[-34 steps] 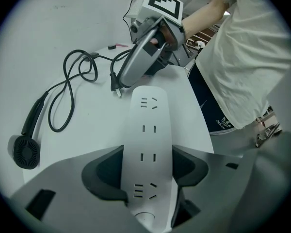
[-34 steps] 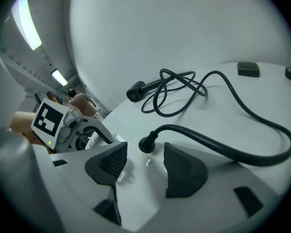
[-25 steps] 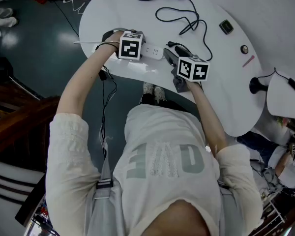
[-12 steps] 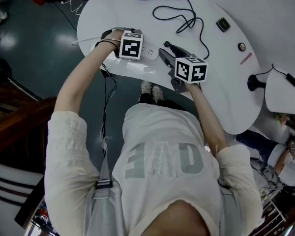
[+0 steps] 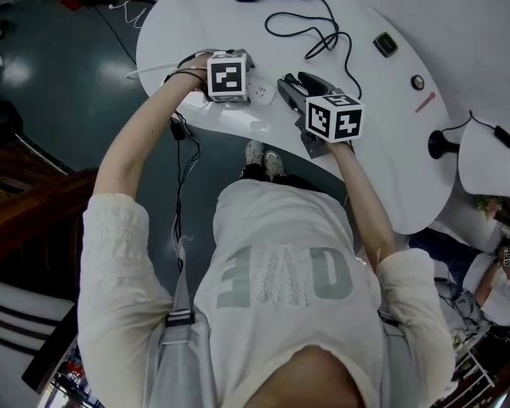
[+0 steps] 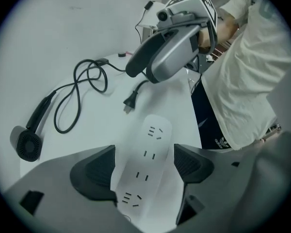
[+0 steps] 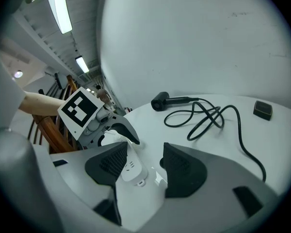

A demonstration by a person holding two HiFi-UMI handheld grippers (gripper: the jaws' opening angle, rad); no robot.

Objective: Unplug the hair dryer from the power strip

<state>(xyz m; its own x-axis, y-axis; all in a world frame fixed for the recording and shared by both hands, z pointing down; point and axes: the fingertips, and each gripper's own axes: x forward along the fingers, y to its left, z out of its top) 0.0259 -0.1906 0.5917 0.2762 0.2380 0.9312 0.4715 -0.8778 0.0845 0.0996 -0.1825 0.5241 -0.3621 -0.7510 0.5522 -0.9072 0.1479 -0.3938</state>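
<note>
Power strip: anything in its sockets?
Visible sockets on the power strip are empty; the plug lies beyond. The left gripper, jaws just opened astride it, covers its near end.

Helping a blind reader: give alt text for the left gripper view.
A white power strip, visible sockets empty, lies between the jaws of the left hand-held gripper, which have just been opening and stand open. Beyond it: the black plug, cord looping left to the hair dryer.

The pale short-sleeved T-shirt [image 5: 272, 228] bears grey, possibly reversed lettering; left gripper [image 6: 144, 166] and right gripper [image 7: 144, 161] are grey with black fingers [image 6: 93, 171].
</note>
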